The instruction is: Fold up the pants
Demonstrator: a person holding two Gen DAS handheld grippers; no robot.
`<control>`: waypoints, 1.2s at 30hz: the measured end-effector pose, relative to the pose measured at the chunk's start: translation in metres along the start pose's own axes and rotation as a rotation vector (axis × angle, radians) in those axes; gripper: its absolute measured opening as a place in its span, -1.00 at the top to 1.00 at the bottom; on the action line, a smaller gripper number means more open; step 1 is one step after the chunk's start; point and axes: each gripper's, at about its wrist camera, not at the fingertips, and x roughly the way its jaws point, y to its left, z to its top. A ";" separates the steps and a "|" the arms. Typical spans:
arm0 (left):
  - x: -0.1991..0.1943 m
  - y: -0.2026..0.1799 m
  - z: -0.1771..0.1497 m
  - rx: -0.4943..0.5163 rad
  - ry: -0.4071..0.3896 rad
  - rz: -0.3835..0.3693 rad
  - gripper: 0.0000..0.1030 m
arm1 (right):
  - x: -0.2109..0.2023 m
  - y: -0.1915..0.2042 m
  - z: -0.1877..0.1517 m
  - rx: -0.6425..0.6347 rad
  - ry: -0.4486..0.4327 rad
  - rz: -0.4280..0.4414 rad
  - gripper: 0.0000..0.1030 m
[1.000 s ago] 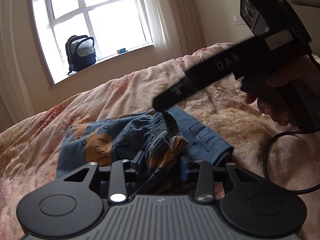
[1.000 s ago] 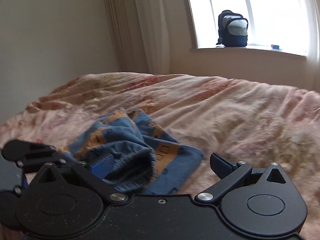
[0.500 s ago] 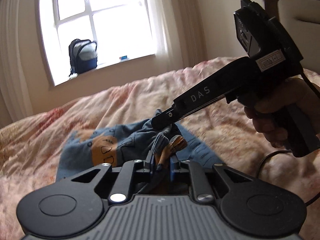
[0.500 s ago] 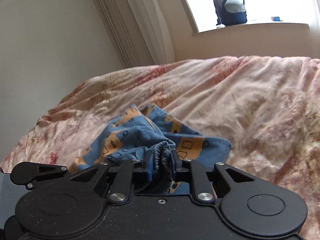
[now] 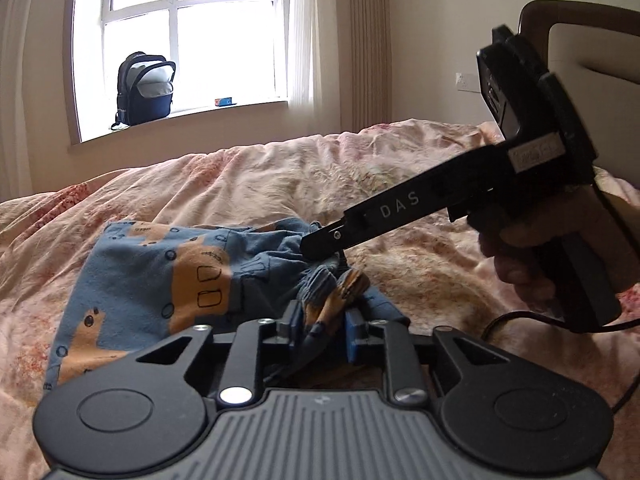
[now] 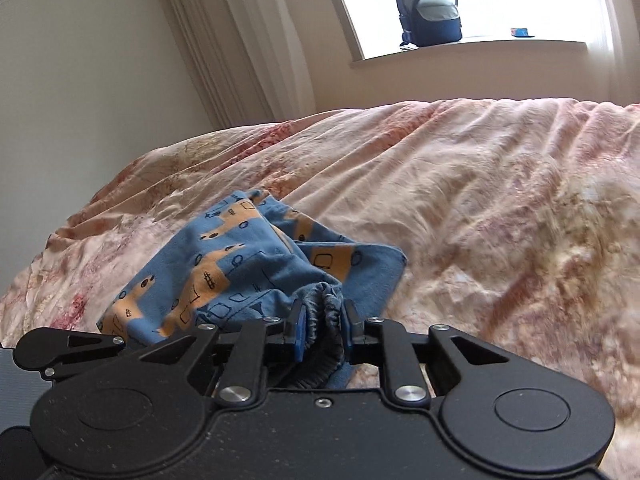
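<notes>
Small blue pants (image 5: 160, 280) with orange shapes lie bunched on the pink bedspread (image 5: 248, 184); they also show in the right wrist view (image 6: 248, 268). My left gripper (image 5: 322, 322) is shut on a gathered fold of the waistband. My right gripper (image 6: 322, 332) is shut on another part of the gathered waistband. In the left wrist view the right gripper (image 5: 320, 246) reaches in from the right, its tips at the fabric just beyond my left fingers. Both lift the waistband slightly above the bed.
A dark backpack (image 5: 146, 88) stands on the windowsill (image 5: 180, 116) behind the bed; it also shows in the right wrist view (image 6: 430, 10). A headboard (image 5: 580, 48) rises at the right. A cable (image 5: 520, 318) trails from the right gripper. Curtains (image 6: 240, 40) hang by the wall.
Both grippers went from open to shut on the waistband. They have since lifted it a little, and the pants have spread out somewhat toward the left.
</notes>
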 end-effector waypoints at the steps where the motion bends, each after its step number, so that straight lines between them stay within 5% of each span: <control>1: -0.005 0.001 0.000 -0.001 -0.003 -0.001 0.16 | -0.001 0.002 0.000 -0.012 -0.001 -0.032 -0.02; 3: -0.018 0.004 -0.001 -0.016 -0.022 0.006 -0.31 | -0.005 0.004 0.000 -0.029 -0.005 -0.074 -0.35; 5: -0.038 0.014 -0.002 -0.072 -0.049 0.034 -0.53 | -0.011 0.007 -0.001 -0.027 -0.021 -0.117 -0.74; 9: -0.066 0.043 -0.002 -0.220 -0.107 0.114 -0.97 | -0.013 0.013 0.001 -0.028 -0.021 -0.185 -0.97; 11: -0.069 0.056 0.002 -0.268 -0.134 0.207 -1.00 | -0.009 0.021 0.003 -0.048 0.000 -0.230 -0.99; 16: -0.048 0.087 0.012 -0.376 -0.040 0.459 -1.00 | -0.003 0.047 0.002 -0.093 -0.005 -0.276 -0.99; 22: -0.033 0.108 -0.016 -0.349 0.090 0.508 -1.00 | 0.006 0.076 -0.021 -0.242 0.011 -0.313 -0.99; 27: -0.028 0.125 -0.040 -0.420 0.094 0.422 -1.00 | -0.002 0.061 -0.047 -0.309 -0.043 -0.274 -0.99; 33: -0.042 0.128 -0.006 -0.381 0.053 0.462 -1.00 | -0.022 0.066 -0.037 -0.363 -0.174 -0.264 -0.99; 36: -0.022 0.131 0.024 -0.335 0.026 0.413 -1.00 | -0.012 0.065 -0.021 -0.375 -0.202 -0.275 -0.99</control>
